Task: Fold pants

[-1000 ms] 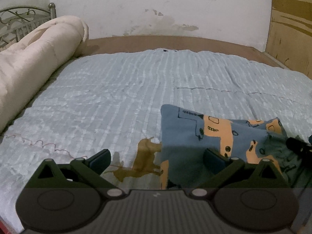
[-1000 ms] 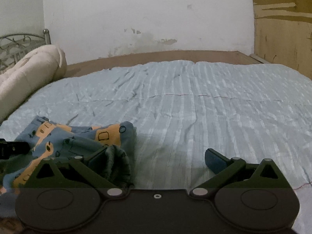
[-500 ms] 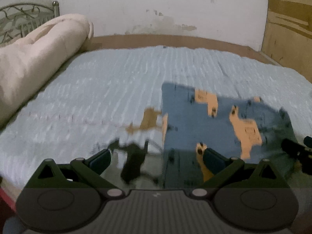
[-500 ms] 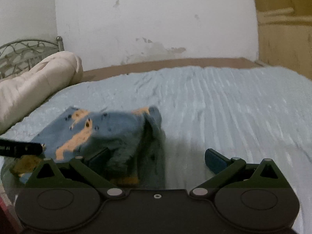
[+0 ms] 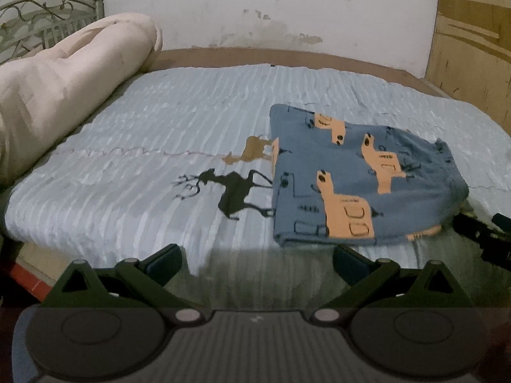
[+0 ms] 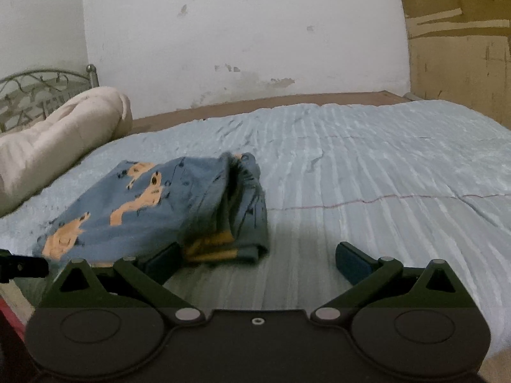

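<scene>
Pale blue ribbed bedspread [image 5: 159,121] covers the bed, a cream rolled duvet [image 5: 57,86] along its left edge. Folded blue pants [image 5: 357,178] with orange animal prints lie near the front edge. Left tongs [image 5: 257,260] and right tongs [image 6: 257,260] both gape wide, holding nothing.

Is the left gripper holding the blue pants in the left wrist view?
No, the left gripper is open with nothing between its fingers, and the pants lie folded on the bedspread beyond them.
</scene>
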